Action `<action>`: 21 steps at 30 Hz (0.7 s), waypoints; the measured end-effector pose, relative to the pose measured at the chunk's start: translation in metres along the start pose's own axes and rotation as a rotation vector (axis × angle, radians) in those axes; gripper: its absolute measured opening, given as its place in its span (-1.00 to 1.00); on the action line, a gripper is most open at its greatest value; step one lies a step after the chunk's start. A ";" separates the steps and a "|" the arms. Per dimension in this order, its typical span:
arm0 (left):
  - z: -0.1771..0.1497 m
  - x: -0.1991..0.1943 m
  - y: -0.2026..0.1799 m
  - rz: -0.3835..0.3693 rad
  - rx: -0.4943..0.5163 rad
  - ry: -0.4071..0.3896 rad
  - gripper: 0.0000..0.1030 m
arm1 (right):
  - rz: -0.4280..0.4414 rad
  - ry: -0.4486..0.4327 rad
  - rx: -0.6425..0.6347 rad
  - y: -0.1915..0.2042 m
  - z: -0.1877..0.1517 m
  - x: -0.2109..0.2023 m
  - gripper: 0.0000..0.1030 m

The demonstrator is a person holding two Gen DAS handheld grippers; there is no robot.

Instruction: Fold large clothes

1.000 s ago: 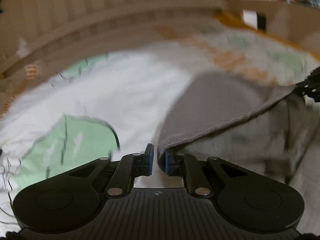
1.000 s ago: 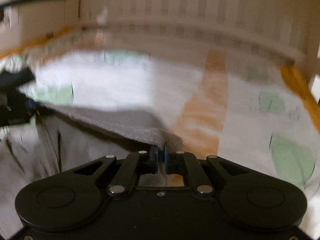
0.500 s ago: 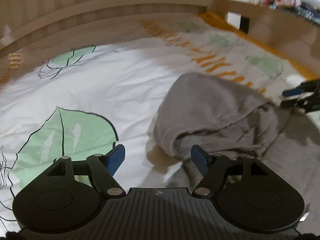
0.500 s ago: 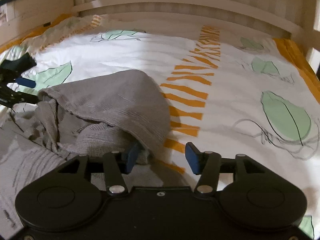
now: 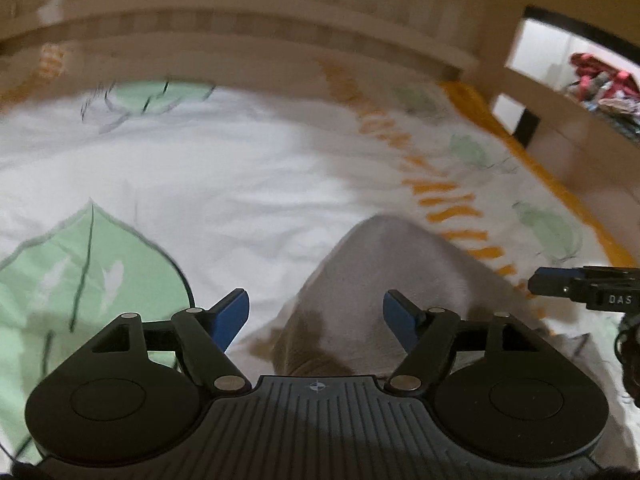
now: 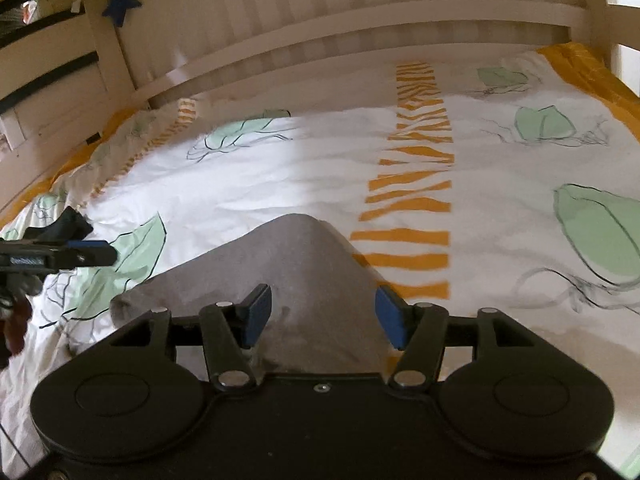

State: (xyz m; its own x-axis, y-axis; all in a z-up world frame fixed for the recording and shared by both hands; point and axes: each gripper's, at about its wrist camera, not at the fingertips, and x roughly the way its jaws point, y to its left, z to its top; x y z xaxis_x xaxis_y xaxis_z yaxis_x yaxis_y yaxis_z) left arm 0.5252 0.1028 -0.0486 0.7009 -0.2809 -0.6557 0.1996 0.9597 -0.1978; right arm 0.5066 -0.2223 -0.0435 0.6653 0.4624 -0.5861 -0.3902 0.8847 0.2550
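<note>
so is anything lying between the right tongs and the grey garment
Nothing visible. The grey garment lies on the leaf-print bedsheet directly ahead of the right tongs, a fold of it between the blue pads, which do not press on it; the jaws are closing. The left tongs stand off to the side, open.

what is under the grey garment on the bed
The grey garment lies on the leaf-printed bedsheet, beside its orange stripes. Whatever sits beneath the mound is covered.

The garment [image 6: 304,276] lies on the bedcover [image 6: 248,200] just ahead of both grippers (left gripper [image 5: 316,312] beside right gripper [image 6: 322,316]), with the headboard [image 6: 320,4] far beyond it.
</note>
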 end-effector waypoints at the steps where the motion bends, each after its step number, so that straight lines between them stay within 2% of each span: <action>1: -0.006 0.008 0.002 0.016 -0.001 0.025 0.41 | -0.005 0.020 0.004 0.000 -0.001 0.008 -0.22; 2: -0.013 0.016 0.003 0.039 0.001 0.052 0.41 | -0.023 0.045 0.001 -0.001 -0.005 0.017 -0.35; 4: -0.030 0.031 0.009 0.088 0.025 0.127 0.43 | -0.078 0.105 -0.017 -0.004 -0.017 0.031 -0.43; 5: -0.038 0.034 0.013 0.089 0.034 0.132 0.45 | -0.097 0.132 -0.027 -0.007 -0.025 0.036 -0.46; 7: -0.047 0.028 0.019 0.062 0.018 0.073 0.45 | -0.125 0.114 -0.059 -0.014 -0.039 0.034 -0.77; 12: -0.037 0.019 0.011 0.092 0.005 0.080 0.42 | -0.123 0.105 -0.031 -0.023 -0.039 0.022 -0.76; 13: -0.034 0.014 0.010 0.087 0.000 0.070 0.42 | -0.126 0.104 -0.040 -0.021 -0.037 0.019 -0.63; 15: -0.026 0.001 0.008 0.066 -0.012 0.033 0.42 | -0.120 0.077 -0.047 -0.017 -0.030 0.009 -0.24; 16: -0.020 -0.002 0.006 0.050 -0.016 0.017 0.42 | -0.109 0.062 -0.042 -0.014 -0.026 0.004 -0.13; 19: 0.000 -0.002 -0.002 0.007 -0.024 0.004 0.42 | -0.058 0.024 -0.001 -0.013 -0.010 -0.001 0.14; 21: 0.012 0.005 -0.006 0.000 -0.013 0.003 0.42 | -0.042 0.016 0.002 -0.009 0.002 0.003 0.21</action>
State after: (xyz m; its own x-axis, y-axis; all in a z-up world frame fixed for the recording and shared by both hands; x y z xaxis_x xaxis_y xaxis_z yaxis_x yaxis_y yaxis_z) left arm 0.5358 0.0962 -0.0415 0.6990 -0.2811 -0.6575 0.1908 0.9595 -0.2074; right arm 0.5132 -0.2288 -0.0463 0.6707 0.4242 -0.6085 -0.3612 0.9033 0.2316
